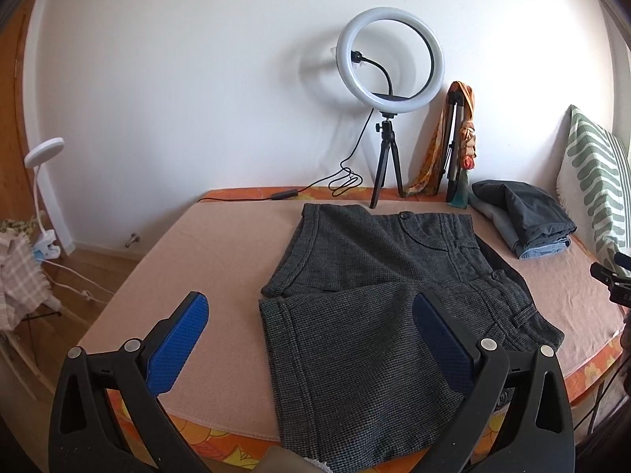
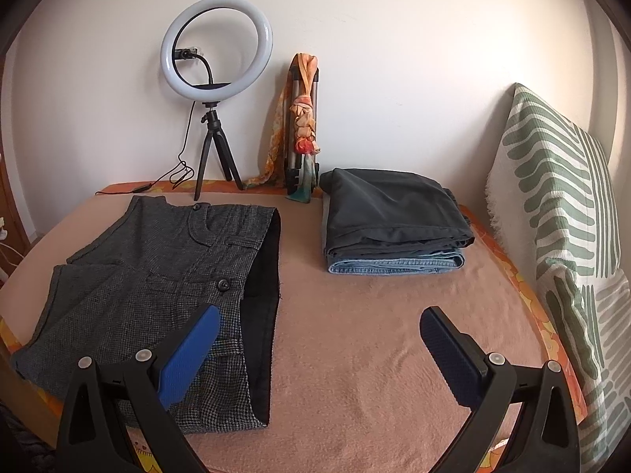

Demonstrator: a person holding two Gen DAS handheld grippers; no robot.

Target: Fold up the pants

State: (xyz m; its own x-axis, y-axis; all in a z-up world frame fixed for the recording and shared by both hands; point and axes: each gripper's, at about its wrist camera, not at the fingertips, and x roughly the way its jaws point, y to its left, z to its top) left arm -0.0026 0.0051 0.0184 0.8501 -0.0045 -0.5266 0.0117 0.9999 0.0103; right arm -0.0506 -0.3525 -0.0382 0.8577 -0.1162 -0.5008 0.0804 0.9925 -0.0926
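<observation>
Broadly, a bed covered by a pinkish blanket is seen, with grey woven pants spread flat on it as the landmark. Beyond the pants, a ring light on a small tripod is stood against the wall. Beside the pants, toward the striped pillow, a stack of folded clothes is laid, well apart from the waistband. A scarf-wrapped tripod is leaned near the ring light. The left gripper is held released over the near leg of the pants, grasping nothing. The right gripper is likewise spread wide over the blanket just beside the waistband.
</observation>
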